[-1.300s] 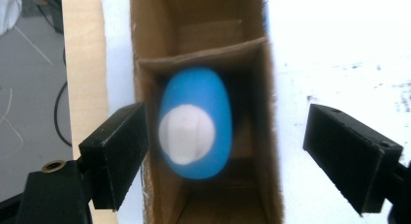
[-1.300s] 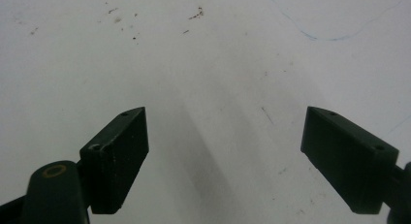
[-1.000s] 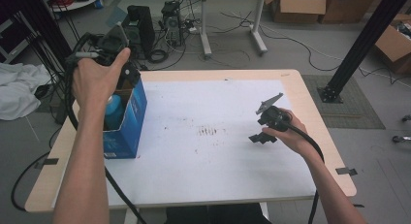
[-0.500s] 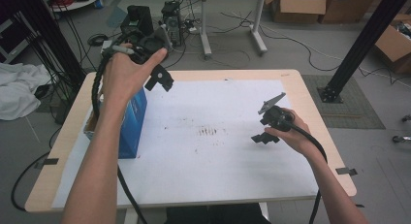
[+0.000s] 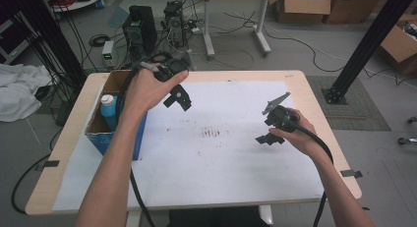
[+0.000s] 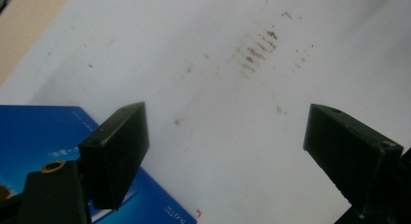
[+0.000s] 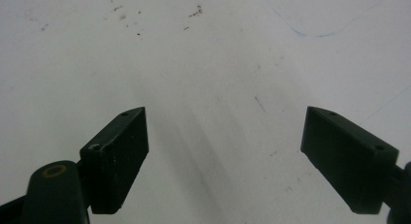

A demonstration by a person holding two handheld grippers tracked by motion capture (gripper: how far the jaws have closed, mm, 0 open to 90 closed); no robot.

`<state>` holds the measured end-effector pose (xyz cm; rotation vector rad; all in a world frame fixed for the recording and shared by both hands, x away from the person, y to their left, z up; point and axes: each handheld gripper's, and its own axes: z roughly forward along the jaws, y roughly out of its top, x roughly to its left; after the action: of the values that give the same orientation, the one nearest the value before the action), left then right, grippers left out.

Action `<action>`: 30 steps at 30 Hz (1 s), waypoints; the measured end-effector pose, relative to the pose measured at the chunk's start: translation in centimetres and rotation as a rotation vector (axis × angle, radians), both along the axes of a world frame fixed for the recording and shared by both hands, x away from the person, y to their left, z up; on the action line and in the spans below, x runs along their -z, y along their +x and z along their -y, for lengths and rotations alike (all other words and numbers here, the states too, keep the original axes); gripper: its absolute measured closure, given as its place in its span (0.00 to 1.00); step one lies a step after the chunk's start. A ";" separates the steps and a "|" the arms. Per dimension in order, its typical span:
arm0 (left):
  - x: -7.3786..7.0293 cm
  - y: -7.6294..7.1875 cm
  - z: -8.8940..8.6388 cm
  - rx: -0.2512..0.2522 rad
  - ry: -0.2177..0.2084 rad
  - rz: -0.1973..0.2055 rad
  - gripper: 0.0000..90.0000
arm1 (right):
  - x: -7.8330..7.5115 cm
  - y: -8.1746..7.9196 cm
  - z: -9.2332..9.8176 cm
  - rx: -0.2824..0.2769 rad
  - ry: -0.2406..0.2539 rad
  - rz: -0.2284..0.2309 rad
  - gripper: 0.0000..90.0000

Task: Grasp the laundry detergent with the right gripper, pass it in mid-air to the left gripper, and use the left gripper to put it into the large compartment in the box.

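Note:
An open blue cardboard box (image 5: 138,131) stands at the table's left edge, and a blue bottle with a white cap (image 5: 108,110) is upright inside it. My left gripper (image 5: 177,97) hangs in the air just right of the box, over the white sheet (image 5: 216,163), open and empty. In the left gripper view its jaws (image 6: 228,136) stand wide apart, with a corner of the blue box (image 6: 39,132) below them. My right gripper (image 5: 269,138) sits low over the sheet's right part, open, with nothing between its jaws (image 7: 225,141).
The sheet covers most of the wooden table (image 5: 314,97) and has a patch of brown stains (image 5: 212,133) at its middle. Cables trail from both grippers toward the front edge. Behind the table are electronics (image 5: 140,20), another desk and a black post (image 5: 369,40).
My left gripper has swung from above the blue box to the right, out over the white sheet, still empty. The right gripper has barely moved.

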<state>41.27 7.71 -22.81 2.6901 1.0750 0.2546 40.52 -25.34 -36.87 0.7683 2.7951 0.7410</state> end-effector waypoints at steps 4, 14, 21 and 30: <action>2.3 0.3 0.3 0.016 0.007 -0.015 0.19 | -0.3 0.0 0.0 0.001 0.002 0.003 0.19; 7.4 0.2 1.5 0.059 0.035 -0.085 0.19 | -0.6 0.3 0.4 0.009 -0.010 0.000 0.19; 8.0 0.1 1.9 0.069 0.028 -0.092 0.19 | -0.6 0.3 0.3 0.010 -0.016 0.000 0.19; 8.2 0.1 2.1 0.068 0.021 -0.089 0.19 | -0.7 0.2 0.1 0.007 -0.017 0.000 0.19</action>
<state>41.37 5.63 -30.99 2.7741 1.0077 0.1357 40.74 -25.43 -36.20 0.7740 2.7933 0.7150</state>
